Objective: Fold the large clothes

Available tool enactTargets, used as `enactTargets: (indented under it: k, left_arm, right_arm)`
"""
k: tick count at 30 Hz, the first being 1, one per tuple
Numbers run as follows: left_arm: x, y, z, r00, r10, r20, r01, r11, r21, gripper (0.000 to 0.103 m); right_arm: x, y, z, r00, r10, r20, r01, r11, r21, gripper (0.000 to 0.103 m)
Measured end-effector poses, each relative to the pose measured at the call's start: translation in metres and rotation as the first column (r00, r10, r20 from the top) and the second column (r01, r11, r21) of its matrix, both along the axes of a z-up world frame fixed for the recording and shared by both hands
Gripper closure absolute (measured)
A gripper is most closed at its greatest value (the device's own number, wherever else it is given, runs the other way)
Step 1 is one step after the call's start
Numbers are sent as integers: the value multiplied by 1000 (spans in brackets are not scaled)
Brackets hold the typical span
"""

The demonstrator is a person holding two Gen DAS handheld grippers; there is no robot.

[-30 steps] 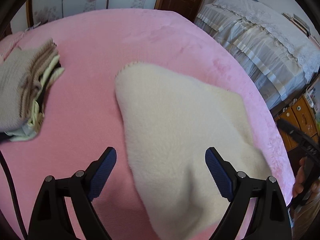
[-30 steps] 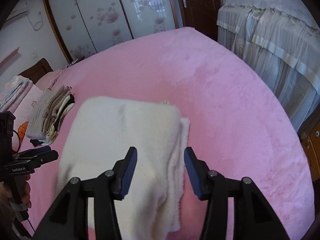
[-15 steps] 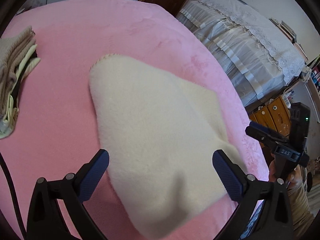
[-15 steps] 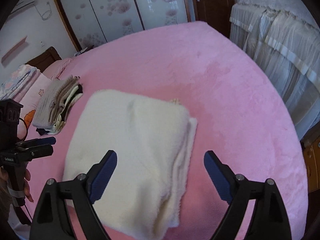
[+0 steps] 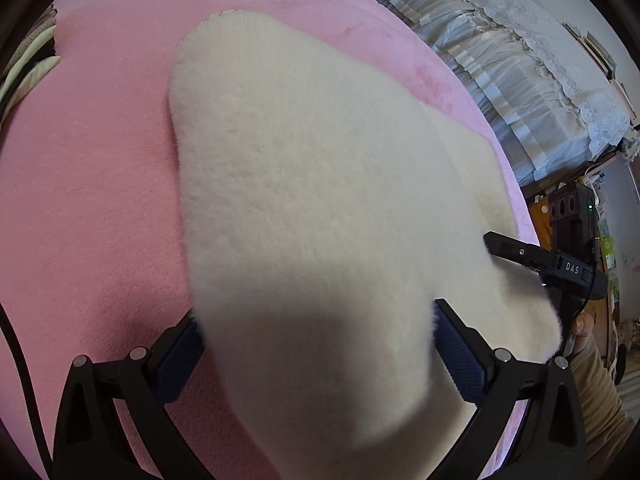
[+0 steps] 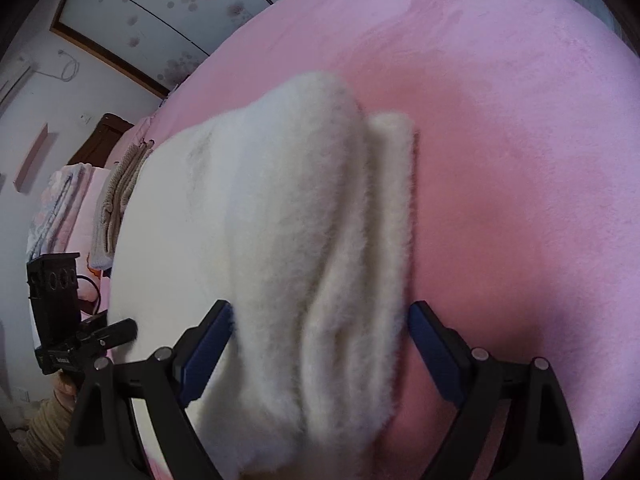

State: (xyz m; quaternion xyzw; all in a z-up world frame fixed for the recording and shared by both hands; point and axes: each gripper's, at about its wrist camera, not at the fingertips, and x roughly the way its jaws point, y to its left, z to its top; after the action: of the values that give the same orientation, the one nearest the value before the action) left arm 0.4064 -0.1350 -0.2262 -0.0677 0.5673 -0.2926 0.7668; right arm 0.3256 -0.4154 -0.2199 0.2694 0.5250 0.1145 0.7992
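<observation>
you are lowering both hand-held grippers onto the folded cream fleece (image 5: 328,208) on the pink bed (image 5: 88,184); the left hand-held gripper (image 5: 316,352) and right hand-held gripper (image 6: 320,344), opened wider than a second ago, are straddling its near edge, likely readying another fold.

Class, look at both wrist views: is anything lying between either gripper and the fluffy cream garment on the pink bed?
Nothing visible. The fluffy cream garment already lies between the open jaws of the left gripper and the right gripper.
</observation>
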Motion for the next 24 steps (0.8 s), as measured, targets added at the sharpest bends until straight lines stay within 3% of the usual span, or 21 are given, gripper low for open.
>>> enactTargets:
  k: [4, 6, 13, 16, 20, 24]
  left_arm:
    - [4, -1, -7, 1000, 1, -13, -2, 1000, -23, 0]
    - [6, -2, -10, 1000, 0, -21, 0, 1000, -26, 0]
    - [18, -6, -12, 998, -4, -67, 3, 1000, -20, 0]
    - [22, -7, -14, 997, -6, -75, 4, 1000, -27, 1]
    - [7, -12, 3, 999, 29, 36, -30, 999, 31, 20]
    - [-13, -18, 29, 991, 25, 130, -36, 996, 84, 32]
  right_arm:
    - [9, 4, -10, 999, 45, 4, -45, 997, 62, 12]
    - [13, 8, -13, 998, 70, 6, -70, 995, 73, 5]
    - [15, 29, -9, 993, 113, 46, -112, 993, -30, 2]
    - [11, 33, -4, 990, 121, 66, -118, 992, -47, 14]
    - [5, 38, 14, 988, 128, 89, -118, 987, -106, 51]
    - [-8, 45, 30, 991, 104, 82, -89, 982, -168, 60]
